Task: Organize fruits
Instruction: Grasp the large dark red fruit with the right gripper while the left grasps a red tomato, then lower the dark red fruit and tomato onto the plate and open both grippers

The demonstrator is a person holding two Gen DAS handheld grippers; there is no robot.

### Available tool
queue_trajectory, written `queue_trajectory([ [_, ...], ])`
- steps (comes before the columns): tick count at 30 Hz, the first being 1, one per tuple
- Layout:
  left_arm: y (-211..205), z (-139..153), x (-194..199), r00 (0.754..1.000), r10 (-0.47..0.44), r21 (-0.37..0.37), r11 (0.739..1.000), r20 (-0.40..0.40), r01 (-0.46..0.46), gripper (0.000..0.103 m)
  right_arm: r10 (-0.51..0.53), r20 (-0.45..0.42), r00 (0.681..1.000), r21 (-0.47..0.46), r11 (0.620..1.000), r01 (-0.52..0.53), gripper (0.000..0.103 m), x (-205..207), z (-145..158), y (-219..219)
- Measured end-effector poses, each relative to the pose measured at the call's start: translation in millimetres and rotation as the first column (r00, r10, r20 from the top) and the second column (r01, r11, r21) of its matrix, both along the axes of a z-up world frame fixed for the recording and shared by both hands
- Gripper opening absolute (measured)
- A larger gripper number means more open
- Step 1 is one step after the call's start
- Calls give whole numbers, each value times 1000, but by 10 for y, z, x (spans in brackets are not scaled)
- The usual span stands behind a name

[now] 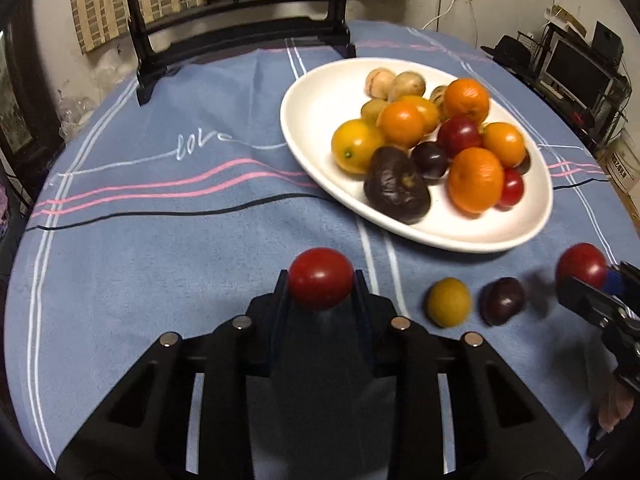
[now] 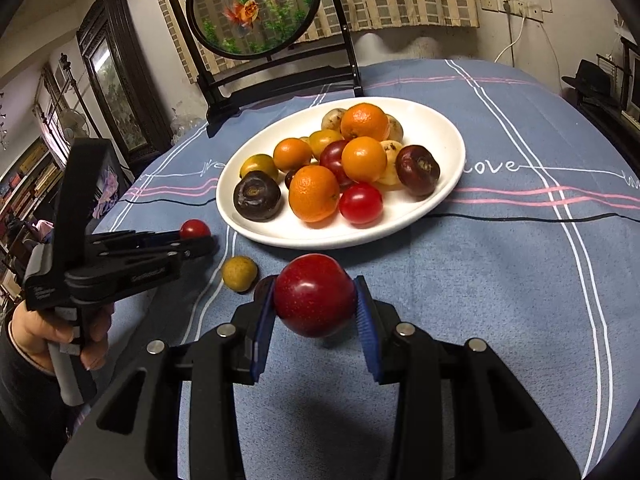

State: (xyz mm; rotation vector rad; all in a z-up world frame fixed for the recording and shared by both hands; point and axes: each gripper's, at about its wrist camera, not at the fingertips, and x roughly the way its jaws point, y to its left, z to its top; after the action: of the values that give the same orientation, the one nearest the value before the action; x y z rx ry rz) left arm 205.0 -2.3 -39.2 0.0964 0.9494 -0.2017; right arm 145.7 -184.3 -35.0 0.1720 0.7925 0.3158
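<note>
A white oval plate (image 1: pixel 304 120) (image 2: pixel 440 128) on the blue tablecloth holds several oranges, yellow fruits, red tomatoes and dark purple fruits. My left gripper (image 1: pixel 320 292) is shut on a red cherry tomato (image 1: pixel 321 278), which also shows in the right wrist view (image 2: pixel 195 229), held above the cloth. My right gripper (image 2: pixel 316 304) is shut on a red plum (image 2: pixel 314 294), seen at the right edge of the left wrist view (image 1: pixel 582 266). A small yellow fruit (image 1: pixel 448 302) (image 2: pixel 239 273) and a dark purple fruit (image 1: pixel 503 300) lie on the cloth in front of the plate.
A black wooden stand with a round goldfish screen (image 2: pixel 254 8) stands at the table's far side behind the plate. A black hat (image 2: pixel 592 78) and shelves sit beyond the table's right edge. A framed cabinet (image 2: pixel 116 76) stands at the left.
</note>
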Motion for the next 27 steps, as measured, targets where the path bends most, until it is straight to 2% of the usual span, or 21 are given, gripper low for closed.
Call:
queue_trajectory([
  [8,-14,402,-285,997,-25,-70,997,73,30,31,-39,1,999,25,999,39,39,4,47,-69],
  [11,-44,563,-342,994,-33,-93,995,106,42,31,-34,18,999,40,999,33,39,-16,172,-63],
  [14,-102,677,-302,991,-34,-106,993,132,48,31,-7,55,998,12,1000,6,39,8,355,-23],
  [19,-272,758,-76,989,-37,-132,990,145,56,31,22,106,994,-66,998,-15,39,276,576,39],
  [27,-475,649,489,994,10,-109,994,109,2,31,25,106,994,-104,995,-14,39,767,552,94],
])
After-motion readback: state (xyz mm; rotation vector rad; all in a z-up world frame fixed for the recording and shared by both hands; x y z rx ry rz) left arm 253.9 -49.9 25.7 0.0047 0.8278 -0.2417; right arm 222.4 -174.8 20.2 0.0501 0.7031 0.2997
